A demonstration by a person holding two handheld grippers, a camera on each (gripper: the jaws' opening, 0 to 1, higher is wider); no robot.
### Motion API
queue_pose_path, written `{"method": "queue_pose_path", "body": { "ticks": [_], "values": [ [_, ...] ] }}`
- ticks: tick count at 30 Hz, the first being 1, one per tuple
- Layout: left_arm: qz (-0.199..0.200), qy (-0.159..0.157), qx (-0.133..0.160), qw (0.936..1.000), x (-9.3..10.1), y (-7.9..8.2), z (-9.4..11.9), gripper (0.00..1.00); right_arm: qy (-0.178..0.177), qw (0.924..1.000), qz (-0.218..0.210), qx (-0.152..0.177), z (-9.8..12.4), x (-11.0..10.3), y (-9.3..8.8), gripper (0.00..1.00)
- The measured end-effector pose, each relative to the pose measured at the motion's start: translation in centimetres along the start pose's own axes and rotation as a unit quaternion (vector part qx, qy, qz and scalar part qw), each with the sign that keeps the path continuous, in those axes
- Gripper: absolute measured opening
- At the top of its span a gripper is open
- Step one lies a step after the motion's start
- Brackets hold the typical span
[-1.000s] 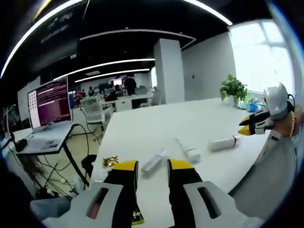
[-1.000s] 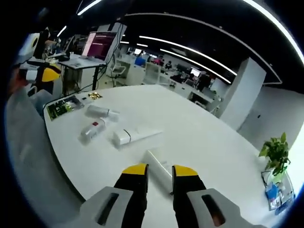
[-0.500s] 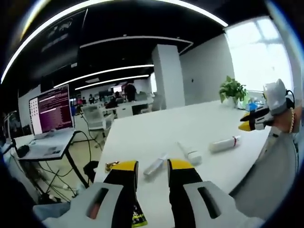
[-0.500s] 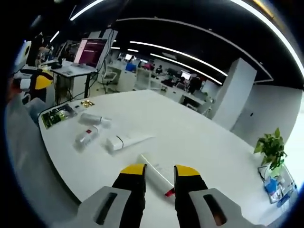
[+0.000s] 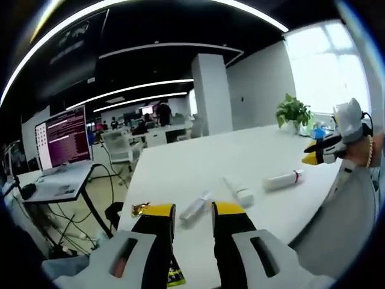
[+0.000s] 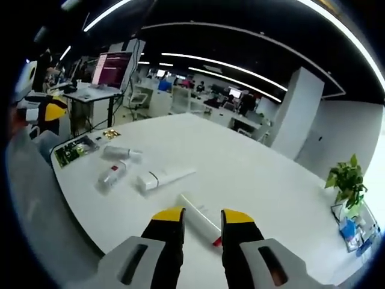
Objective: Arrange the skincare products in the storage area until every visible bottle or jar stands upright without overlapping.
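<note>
Several skincare products lie flat on the white table (image 5: 198, 162). In the left gripper view I see a small clear bottle (image 5: 195, 206), a white tube (image 5: 239, 191) and a white bottle with a red cap (image 5: 283, 179). My left gripper (image 5: 192, 211) hovers open just before the small bottle. My right gripper (image 6: 203, 217) stands open above the red-capped bottle (image 6: 198, 220), which lies beyond its tips. Further left in the right gripper view are the tube (image 6: 162, 177) and two small bottles (image 6: 113, 173) (image 6: 120, 153). Each gripper shows at the other view's edge (image 5: 322, 150) (image 6: 45, 111).
A green and black packet (image 6: 75, 149) and a small gold item (image 6: 110, 133) lie near the table's corner. A potted plant (image 6: 346, 180) stands at the far end. A desk with a lit monitor (image 5: 63, 129) is beyond the table edge, with an office behind.
Both views have shifted a little with the hands. The products lie where they were, and both grippers stay open.
</note>
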State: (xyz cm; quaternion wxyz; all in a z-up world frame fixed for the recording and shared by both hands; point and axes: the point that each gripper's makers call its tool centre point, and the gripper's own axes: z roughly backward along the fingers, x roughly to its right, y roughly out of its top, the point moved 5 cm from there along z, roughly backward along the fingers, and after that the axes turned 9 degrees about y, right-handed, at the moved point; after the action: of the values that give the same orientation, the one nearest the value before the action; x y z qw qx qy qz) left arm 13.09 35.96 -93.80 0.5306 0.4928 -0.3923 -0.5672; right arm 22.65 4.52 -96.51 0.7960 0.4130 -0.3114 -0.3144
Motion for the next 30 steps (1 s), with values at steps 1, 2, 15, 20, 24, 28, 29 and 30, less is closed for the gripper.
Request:
{"method": "queue_pose_path", "body": {
  "ticks": [1, 2, 15, 20, 24, 28, 29, 30],
  "values": [
    [-0.002, -0.001, -0.002, 1.0000, 0.1, 0.0, 0.0, 0.20, 0.001, 1.0000, -0.001, -0.001, 0.0, 0.0, 0.0, 0.19],
    [-0.005, -0.001, -0.002, 1.0000, 0.2, 0.0, 0.0, 0.20, 0.004, 1.0000, -0.003, -0.001, 0.0, -0.1, 0.0, 0.19],
    [-0.047, -0.006, -0.025, 0.9986, 0.9, -0.7, -0.2, 0.20, 0.037, 0.9986, 0.013, -0.034, -1.2, -1.1, -0.4, 0.19],
    [-0.049, -0.001, -0.021, 0.9986, 0.7, -0.6, -0.1, 0.20, 0.048, 0.9981, 0.018, -0.036, -1.4, -1.6, -0.3, 0.19],
    [-0.047, 0.003, -0.015, 0.9988, 0.6, -0.5, -0.1, 0.20, 0.044, 0.9978, 0.030, -0.040, -1.5, -1.7, -0.3, 0.20],
    [-0.050, 0.004, -0.017, 0.9986, 0.6, -0.6, -0.1, 0.20, 0.045, 0.9980, 0.025, -0.036, -1.2, -1.5, -0.5, 0.21],
    [-0.054, 0.009, -0.009, 0.9985, 0.5, -0.4, 0.0, 0.20, 0.042, 0.9983, 0.025, -0.033, -1.1, -1.3, -0.4, 0.21],
    [-0.053, 0.010, -0.007, 0.9985, 0.4, -0.4, 0.0, 0.19, 0.034, 0.9989, 0.019, -0.026, -1.0, -1.0, -0.3, 0.21]
  ]
}}
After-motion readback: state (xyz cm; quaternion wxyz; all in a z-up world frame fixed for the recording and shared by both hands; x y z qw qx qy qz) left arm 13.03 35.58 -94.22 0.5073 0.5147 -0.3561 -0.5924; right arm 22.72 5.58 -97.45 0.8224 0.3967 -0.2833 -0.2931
